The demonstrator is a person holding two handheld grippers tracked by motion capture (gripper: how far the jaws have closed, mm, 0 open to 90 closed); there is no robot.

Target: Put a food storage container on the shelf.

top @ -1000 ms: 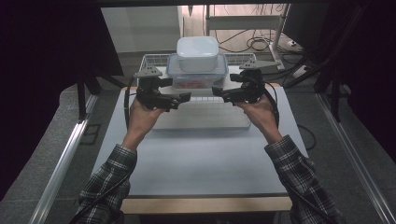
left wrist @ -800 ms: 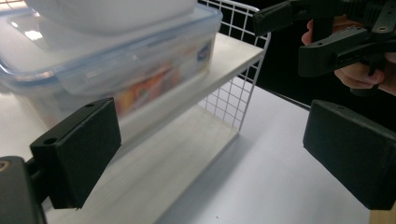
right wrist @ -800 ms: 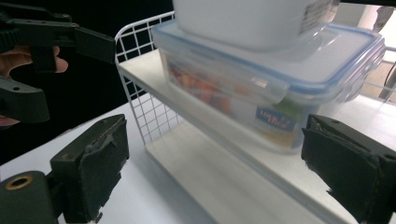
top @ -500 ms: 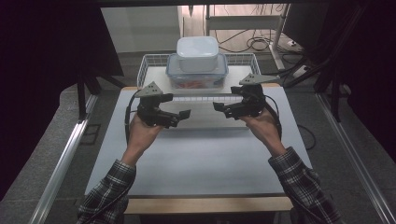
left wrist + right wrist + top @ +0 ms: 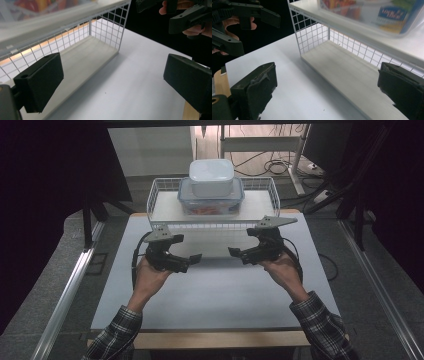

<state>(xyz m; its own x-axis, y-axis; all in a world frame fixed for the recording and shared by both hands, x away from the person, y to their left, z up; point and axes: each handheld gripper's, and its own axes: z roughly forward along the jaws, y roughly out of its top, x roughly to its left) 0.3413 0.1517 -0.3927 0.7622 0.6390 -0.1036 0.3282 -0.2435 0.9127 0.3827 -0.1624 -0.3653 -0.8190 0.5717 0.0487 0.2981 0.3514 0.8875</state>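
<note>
A white wire rack [image 5: 159, 200] stands at the far end of the white table [image 5: 215, 295]. On it sits a clear lidded box [image 5: 210, 204] with orange food inside, and a smaller white box [image 5: 211, 177] is stacked on top. My left gripper [image 5: 192, 261] and right gripper [image 5: 236, 255] hover over the table in front of the rack, tips facing each other, both open and empty. In the left gripper view the left gripper [image 5: 112, 82] frames the rack's corner [image 5: 120, 30]. Between the wide jaws of the right gripper [image 5: 328, 87] lies the rack's lower board [image 5: 344, 67], with the food box [image 5: 372, 12] above.
Cables and a metal frame [image 5: 280, 145] lie on the floor behind the table. Dark curtains hang on both sides. A metal rail [image 5: 65, 290] runs along the table's left side. In the left gripper view the other hand's gripper [image 5: 187, 17] shows at top right.
Both grippers have drawn back from the rack toward the person and a little lower over the table. The boxes and rack have not moved.
</note>
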